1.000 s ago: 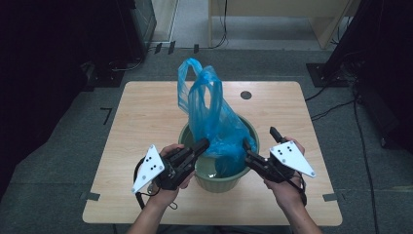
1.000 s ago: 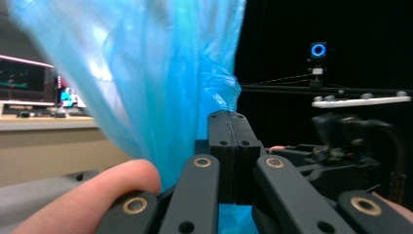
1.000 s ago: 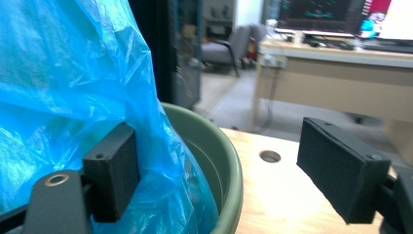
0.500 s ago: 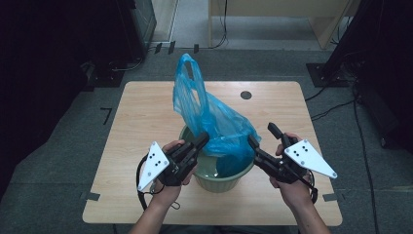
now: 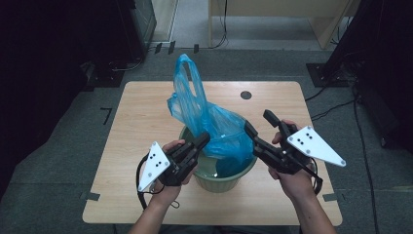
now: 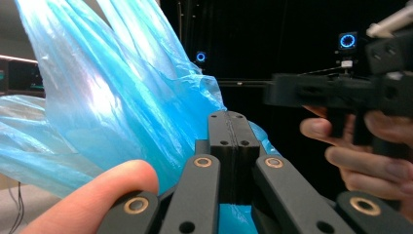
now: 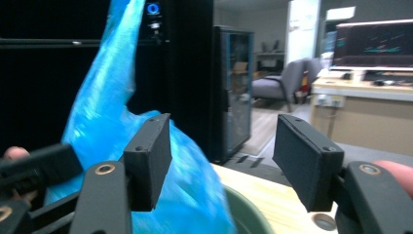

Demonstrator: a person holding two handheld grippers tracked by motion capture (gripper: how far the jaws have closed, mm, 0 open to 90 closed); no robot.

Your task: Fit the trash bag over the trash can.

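**Inspector:** Bag (image 5: 209, 124) position first. The blue plastic bag stands partly in the green bucket (image 5: 221, 178), which sits just toward 6 o'clock from the middle of the surface (image 5: 141, 122). Its handles rise toward 12 o'clock, above the rim. The lower part drapes over the bucket mouth on the 3 o'clock side.

**Assistant:** And the grippers?

**Inspector:** The left gripper (image 5: 202, 141) is at the 9 o'clock side of the bucket. In the left gripper view (image 6: 234, 141) its jaws are together. Bag film lies right against them, but whether any film is pinched in the seam I cannot tell. The right gripper (image 5: 260, 122) is at 3 o'clock. Its jaws stand apart, having just been closing, and in the right gripper view (image 7: 221, 151) nothing lies between them. The bag (image 7: 146, 161) hangs beside one jaw, not gripped.

**Assistant:** Progress?

**Inspector:** In my judgement, lining the bucket is under way, not finished. The bag is in the mouth, but its opening is not spread over the rim. The right side has yet to take hold, and the handles have yet to be pulled down around the edge.

**Assistant:** Anything unclear?

**Inspector:** The bucket floor is hidden under the film. How deep the bag reaches cannot be made out. The right gripper view is blurred.
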